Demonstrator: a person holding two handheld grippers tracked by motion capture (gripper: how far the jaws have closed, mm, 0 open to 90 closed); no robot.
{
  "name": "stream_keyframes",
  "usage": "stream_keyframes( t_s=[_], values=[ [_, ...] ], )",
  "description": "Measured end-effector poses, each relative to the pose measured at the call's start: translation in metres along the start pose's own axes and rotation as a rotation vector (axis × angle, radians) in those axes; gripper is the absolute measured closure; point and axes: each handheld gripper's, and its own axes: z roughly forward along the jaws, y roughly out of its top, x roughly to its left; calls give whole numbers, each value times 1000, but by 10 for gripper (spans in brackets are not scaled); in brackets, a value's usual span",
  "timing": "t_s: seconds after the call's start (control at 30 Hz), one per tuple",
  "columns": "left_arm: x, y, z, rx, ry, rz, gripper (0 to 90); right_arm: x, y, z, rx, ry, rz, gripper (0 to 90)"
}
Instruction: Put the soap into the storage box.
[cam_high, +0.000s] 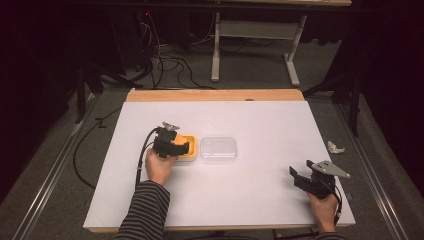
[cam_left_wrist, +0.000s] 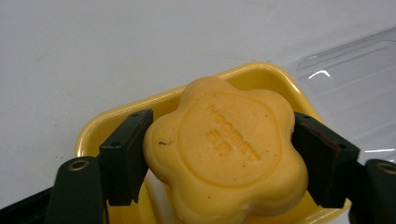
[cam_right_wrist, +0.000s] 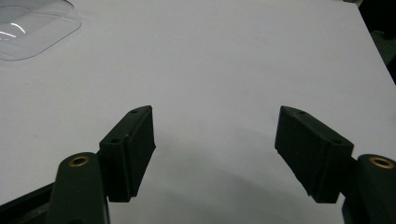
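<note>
The left gripper (cam_left_wrist: 219, 163) clamps the flower-shaped yellow soap (cam_left_wrist: 224, 154) over its yellow dish (cam_left_wrist: 93, 128) (clear lid (cam_high: 218, 149) just beside). The right gripper (cam_right_wrist: 215, 154), jaws wide apart, hovers over bare white table (cam_right_wrist: 233, 60) near the front edge.

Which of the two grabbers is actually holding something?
The left gripper: its fingers press both sides of the yellow flower-shaped soap over the yellow dish. The right gripper is open above bare table.

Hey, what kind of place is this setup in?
Probably a lab or recording studio: a white-topped table ringed by dark curtains, loose cables on the floor behind, and floor rails alongside.
</note>
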Motion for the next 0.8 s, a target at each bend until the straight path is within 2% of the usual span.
stream_keyframes(
  t_s=[0.27,0.5,0.67,0.8],
  values=[
    [0,-1,4,18,9,3,274,0,0,0,-2,1,2,289],
    [1,-4,10,54,20,7,273,0,0,0,-1,0,2,289],
    [1,-4,10,56,25,4,271,0,0,0,-2,0,-1,289],
    [3,-2,5,31,22,-3,253,0,0,0,1,0,0,289]
  ],
)
